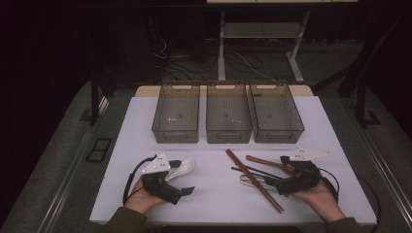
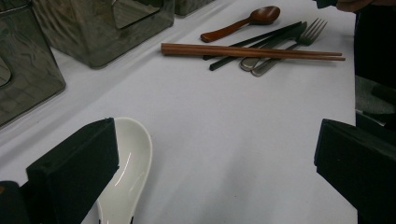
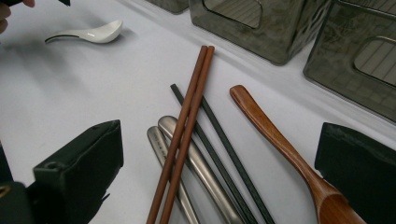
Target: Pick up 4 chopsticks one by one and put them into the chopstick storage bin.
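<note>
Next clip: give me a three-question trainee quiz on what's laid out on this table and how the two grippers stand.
1. True or false: the brown wooden chopsticks lie across the metal handles.
2. Which utensil lies next to the left gripper? A) fork B) white spoon C) wooden spoon
3. How many bins stand along the far side of the table, and do they hold any of the utensils?

Key
1. True: in the right gripper view the pair crosses over the metal handles.
2. B: the white spoon lies by one of the left fingers.
3. Three: left bin, middle bin, right bin; none holds a utensil.
</note>
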The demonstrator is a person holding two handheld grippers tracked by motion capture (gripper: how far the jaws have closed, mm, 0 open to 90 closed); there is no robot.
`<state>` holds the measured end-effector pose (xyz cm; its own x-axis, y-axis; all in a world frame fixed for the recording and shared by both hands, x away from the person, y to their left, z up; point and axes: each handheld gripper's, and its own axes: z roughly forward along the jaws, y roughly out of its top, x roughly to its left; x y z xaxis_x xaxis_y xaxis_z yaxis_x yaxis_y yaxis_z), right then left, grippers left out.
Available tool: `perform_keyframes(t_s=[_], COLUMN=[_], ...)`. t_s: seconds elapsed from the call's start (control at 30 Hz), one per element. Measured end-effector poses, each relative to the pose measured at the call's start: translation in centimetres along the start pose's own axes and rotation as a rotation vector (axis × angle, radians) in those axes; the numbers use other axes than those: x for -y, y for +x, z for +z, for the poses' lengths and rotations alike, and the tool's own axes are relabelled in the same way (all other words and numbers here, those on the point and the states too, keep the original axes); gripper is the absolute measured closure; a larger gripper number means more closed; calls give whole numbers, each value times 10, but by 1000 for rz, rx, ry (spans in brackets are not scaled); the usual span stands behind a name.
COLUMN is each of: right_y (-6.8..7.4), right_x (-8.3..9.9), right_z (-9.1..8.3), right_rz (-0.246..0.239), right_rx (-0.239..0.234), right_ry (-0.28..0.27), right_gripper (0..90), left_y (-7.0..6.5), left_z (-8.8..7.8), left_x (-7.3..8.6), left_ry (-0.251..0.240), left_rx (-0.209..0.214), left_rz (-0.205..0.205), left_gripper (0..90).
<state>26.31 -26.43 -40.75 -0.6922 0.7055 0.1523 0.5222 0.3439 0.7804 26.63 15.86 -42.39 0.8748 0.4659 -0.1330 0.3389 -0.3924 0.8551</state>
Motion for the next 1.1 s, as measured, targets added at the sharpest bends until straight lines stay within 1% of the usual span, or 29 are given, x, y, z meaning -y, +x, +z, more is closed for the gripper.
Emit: perform_keyframes(t_s=[0.03, 0.1, 0.17, 0.27, 0.3, 0.47, 0.5, 0.53, 0.57, 0.63, 0.67, 0.8, 0.83, 0.9, 0.97, 1.1], right_y=[0, 2, 3, 5, 5, 8, 9, 9, 9, 9, 9, 11, 12, 13, 15, 19], right_x=[-1, -2, -3, -6, -7, -13, -13, -14, -15, -16, -16, -18, -18, -19, -19, -20], right_z=[1, 3, 5, 8, 10, 20, 22, 23, 25, 27, 29, 38, 41, 45, 49, 55], right_rz=[2, -10, -15, -8, -11, -12, -18, -25, -22, -15, -15, -25, -27, -44, -55, -70], right_rx=[-3, 3, 7, 7, 3, -3, -2, -7, -8, -19, -26, -40, -48, -39, -45, -52], right_ry=[-2, 6, 8, 15, 15, 38, 47, 49, 47, 59, 61, 95, 105, 116, 128, 156], right_gripper=[14, 14, 14, 16, 54, 78, 131, 161, 163, 245, 253, 377, 399, 447, 490, 554], left_y=[0, 0, 0, 1, 1, 1, 1, 1, 1, 1, 1, 1, 1, 1, 1, 1], left_z=[0, -1, -1, -1, -1, -1, -1, -1, -1, -1, -1, 0, 0, -1, -1, -1], left_x=[0, 0, 0, 0, 0, 0, 0, 0, 1, 1, 0, 0, 0, 0, 1, 1], left_ry=[-2, -1, -3, -6, -4, -3, -3, -2, -2, -1, -1, 4, 5, 3, 0, 2], left_rx=[1, 2, 1, 1, 1, 1, 1, 1, 1, 2, 1, 2, 2, 1, 1, -1], left_rz=[3, 6, 2, -2, -2, -7, -6, -6, -6, -6, -6, -4, -4, -3, -5, -6], left_gripper=[0, 0, 0, 0, 0, 0, 0, 0, 0, 0, 0, 0, 0, 0, 0, 0])
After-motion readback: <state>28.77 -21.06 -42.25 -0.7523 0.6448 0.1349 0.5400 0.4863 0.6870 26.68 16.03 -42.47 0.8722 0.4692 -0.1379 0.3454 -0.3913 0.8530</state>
